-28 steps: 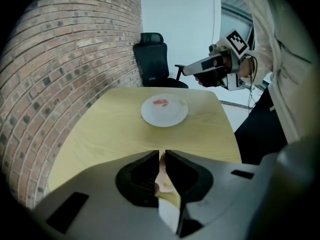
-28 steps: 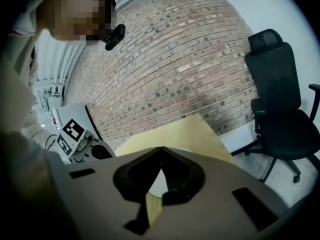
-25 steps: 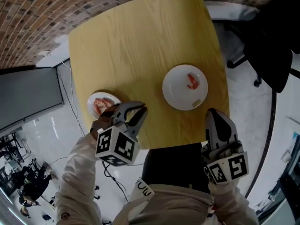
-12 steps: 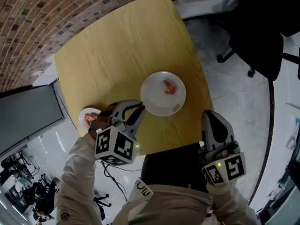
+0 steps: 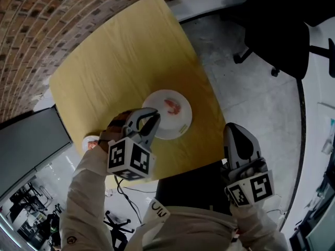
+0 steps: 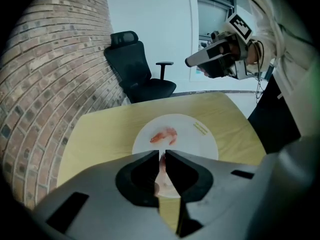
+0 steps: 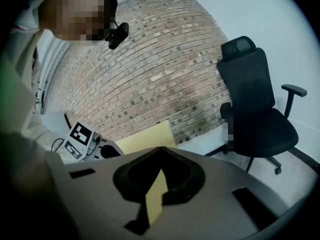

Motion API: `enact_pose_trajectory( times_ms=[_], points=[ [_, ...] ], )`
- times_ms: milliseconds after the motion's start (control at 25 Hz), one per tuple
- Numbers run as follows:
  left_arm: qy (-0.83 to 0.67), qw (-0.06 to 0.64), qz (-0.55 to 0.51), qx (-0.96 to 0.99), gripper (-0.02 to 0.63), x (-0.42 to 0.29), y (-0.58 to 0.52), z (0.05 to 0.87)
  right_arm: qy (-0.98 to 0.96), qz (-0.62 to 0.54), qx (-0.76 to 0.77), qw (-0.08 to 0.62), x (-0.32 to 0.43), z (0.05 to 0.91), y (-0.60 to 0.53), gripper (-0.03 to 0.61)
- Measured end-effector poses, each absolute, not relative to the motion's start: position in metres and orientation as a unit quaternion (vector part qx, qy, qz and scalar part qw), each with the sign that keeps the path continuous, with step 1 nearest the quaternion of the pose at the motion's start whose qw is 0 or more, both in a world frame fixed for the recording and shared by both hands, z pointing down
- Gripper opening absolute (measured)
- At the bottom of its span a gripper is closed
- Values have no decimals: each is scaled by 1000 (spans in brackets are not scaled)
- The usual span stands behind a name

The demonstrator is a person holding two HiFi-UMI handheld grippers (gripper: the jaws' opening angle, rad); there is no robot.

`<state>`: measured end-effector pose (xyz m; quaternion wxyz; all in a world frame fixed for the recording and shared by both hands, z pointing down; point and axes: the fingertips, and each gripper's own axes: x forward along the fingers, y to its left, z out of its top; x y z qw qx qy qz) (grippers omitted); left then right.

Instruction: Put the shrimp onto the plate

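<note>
Shrimp (image 6: 160,176): pinched in the left gripper (image 6: 160,154), showing as a pale pink sliver in the slit between the pads.
Left gripper state: clenched on that shrimp, jaws almost together.
Shrimp's long axis: seemingly along the slit, from the tips back toward the gripper body; curl hidden by the pads.
Plate (image 6: 200,143): white, on the worktop (image 5: 120,61), straight ahead of the left tips and below them; in the head view, tips over its near-left rim.
Already on the plate: one other shrimp (image 6: 163,135), just beyond the tips, near the plate's middle.
Deciding relation: plate lying just far and right of the held shrimp, with a bare near patch between the tips and the lying shrimp.
Right gripper (image 7: 160,149): closed with nothing between the jaws, off the worktop's near right edge, well apart from the plate.
Nearer hand: left, clearly.
Small dish (image 5: 90,141): near-left worktop edge, behind the left gripper, something reddish inside.
Next move, as a judgement: short carry over the bare patch, then release.
</note>
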<state>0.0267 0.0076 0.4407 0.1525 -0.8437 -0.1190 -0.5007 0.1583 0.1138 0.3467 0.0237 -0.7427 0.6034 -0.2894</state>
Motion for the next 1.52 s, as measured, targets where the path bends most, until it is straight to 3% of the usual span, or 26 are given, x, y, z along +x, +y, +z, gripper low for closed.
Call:
enact_pose_trajectory(
  times_ms=[1520],
  points=[
    [-144,158,-512,-832,49,56,16,458,575,-292,-763,49,185,348,138,24]
  ],
)
